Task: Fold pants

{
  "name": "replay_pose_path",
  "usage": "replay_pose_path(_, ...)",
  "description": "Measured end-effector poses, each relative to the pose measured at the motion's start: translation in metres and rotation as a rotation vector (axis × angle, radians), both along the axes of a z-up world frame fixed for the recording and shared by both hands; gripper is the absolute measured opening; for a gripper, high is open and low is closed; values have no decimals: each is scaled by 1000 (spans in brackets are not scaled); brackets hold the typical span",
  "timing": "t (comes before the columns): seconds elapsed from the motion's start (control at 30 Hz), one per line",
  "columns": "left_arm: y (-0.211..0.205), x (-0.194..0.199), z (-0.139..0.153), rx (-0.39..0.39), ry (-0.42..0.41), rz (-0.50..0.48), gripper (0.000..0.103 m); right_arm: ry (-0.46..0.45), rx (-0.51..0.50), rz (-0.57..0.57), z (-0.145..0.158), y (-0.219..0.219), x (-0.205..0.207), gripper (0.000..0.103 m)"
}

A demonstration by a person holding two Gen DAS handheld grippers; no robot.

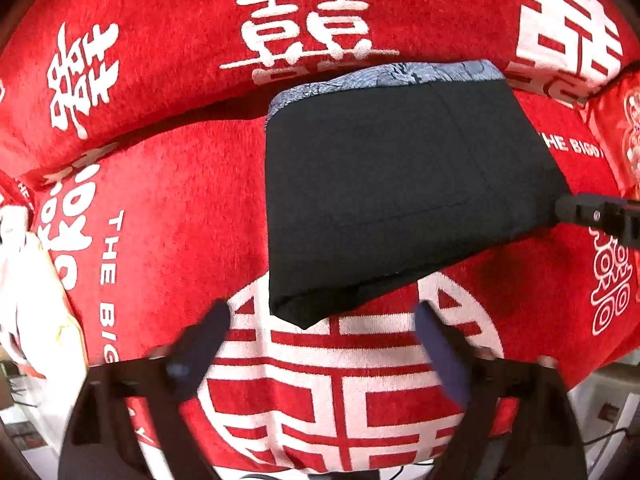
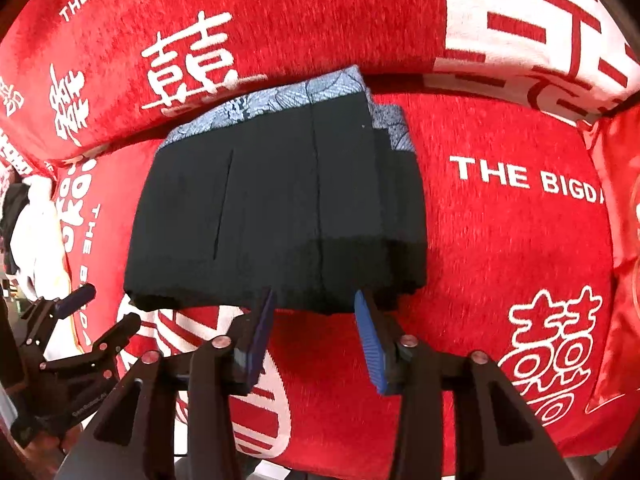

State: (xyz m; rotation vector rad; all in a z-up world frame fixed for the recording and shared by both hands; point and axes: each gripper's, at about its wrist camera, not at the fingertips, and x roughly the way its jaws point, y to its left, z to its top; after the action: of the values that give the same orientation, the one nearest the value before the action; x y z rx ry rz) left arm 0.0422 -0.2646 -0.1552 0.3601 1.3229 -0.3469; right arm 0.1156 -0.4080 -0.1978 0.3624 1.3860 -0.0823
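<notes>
The black pants [image 1: 392, 184] lie folded into a compact stack on the red sofa seat, with a blue-grey patterned waistband [image 1: 384, 78] at the far edge. In the right wrist view the pants [image 2: 276, 216] lie just ahead of my right gripper [image 2: 314, 300], which is open with its blue pads at the stack's near edge, not gripping it. My left gripper [image 1: 324, 312] is open and empty, just short of the stack's near corner. It also shows in the right wrist view [image 2: 100, 308] at the lower left. The right gripper's tip shows in the left wrist view [image 1: 592, 212] beside the stack.
The sofa [image 1: 168, 208] is covered in red cloth with white Chinese characters and the words "THE BIG D". Its backrest [image 2: 320, 20] rises behind the pants. A red cushion [image 2: 624, 208] stands at the right. White cloth [image 1: 32, 288] lies at the left edge.
</notes>
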Motion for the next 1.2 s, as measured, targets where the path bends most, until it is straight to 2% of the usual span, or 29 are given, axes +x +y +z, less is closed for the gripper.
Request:
replay_pose_path(0.2,-2,5,-4,1,17,5,97,4,7,-8,-2,-2,0,52)
replay_pose_path(0.3,-3,8,-7,0,36,14,97,0,10,-17,-1,-5,0,63)
replay_pose_path(0.4,-3,14,-11,-11,63,34,97,-2,16,-30,-1,-9,-1,66)
replay_pose_path(0.57,0,28,-20,-35,118,101,97,-4,18,-56,-3,-17,-3,78)
replay_pose_path(0.7,1,38,-29,-44,145,128,97,-9,8,-60,-4,-22,-7,80)
replay_pose_path(0.77,-1,42,-34,-35,154,136,102,-7,-2,-63,-6,-25,-9,80)
replay_pose_path(0.97,-12,52,-38,-30,154,125,102,-20,-9,-90,-11,-39,-14,84)
replay_pose_path(1.2,-21,66,-41,-24,154,124,102,-14,38,-119,-21,-54,-8,84)
